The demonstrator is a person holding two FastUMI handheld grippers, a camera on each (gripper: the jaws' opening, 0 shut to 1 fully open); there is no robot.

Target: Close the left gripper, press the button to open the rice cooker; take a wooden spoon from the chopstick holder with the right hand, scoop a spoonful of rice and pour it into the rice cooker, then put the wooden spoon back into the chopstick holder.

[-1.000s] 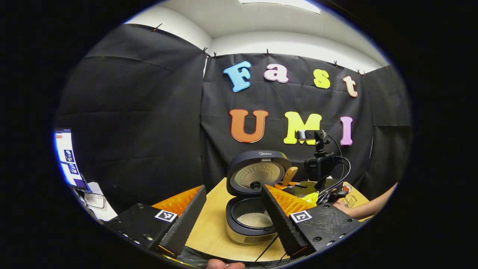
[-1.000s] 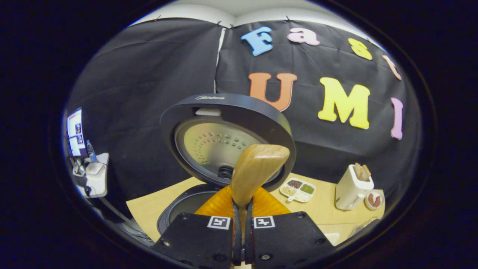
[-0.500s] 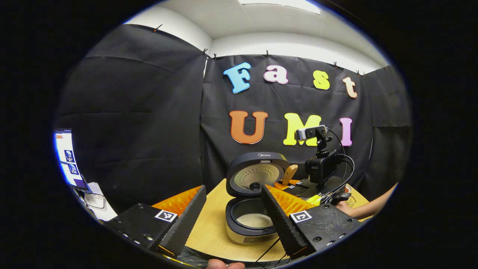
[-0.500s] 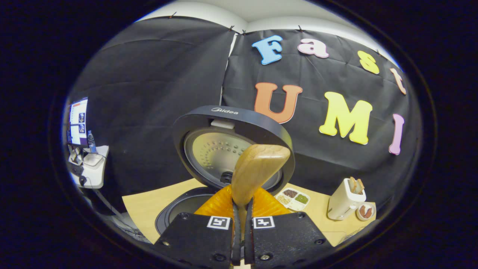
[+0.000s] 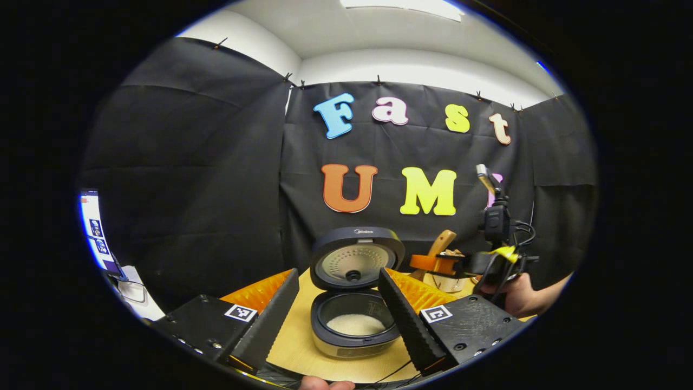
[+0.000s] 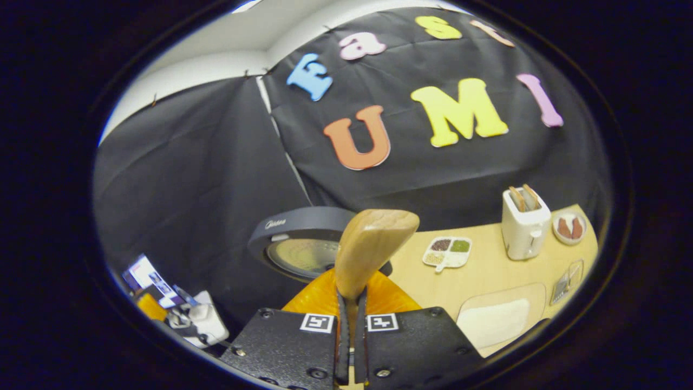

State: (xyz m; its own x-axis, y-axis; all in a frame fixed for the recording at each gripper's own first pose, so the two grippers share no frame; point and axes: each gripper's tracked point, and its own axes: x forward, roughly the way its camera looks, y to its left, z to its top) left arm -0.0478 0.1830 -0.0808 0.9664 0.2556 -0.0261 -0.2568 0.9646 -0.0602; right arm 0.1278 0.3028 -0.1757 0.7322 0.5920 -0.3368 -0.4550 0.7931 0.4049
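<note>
In the left gripper view, the left gripper (image 5: pixel 338 309) hangs with jaws spread wide and empty before the open rice cooker (image 5: pixel 354 295), white rice in its pot, while in the right gripper view the right gripper (image 6: pixel 351 325) clamps the wooden spoon (image 6: pixel 371 249), bowl pointing up and away.

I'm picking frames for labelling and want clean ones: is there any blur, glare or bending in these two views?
Left gripper view: sharp, evenly lit; a ceiling light glares at the top edge, and the fisheye bows the walls. Right gripper view: the wooden spoon held in the right gripper looks crisp, the scene leans sideways, and the toaster is soft near the rim.
</note>
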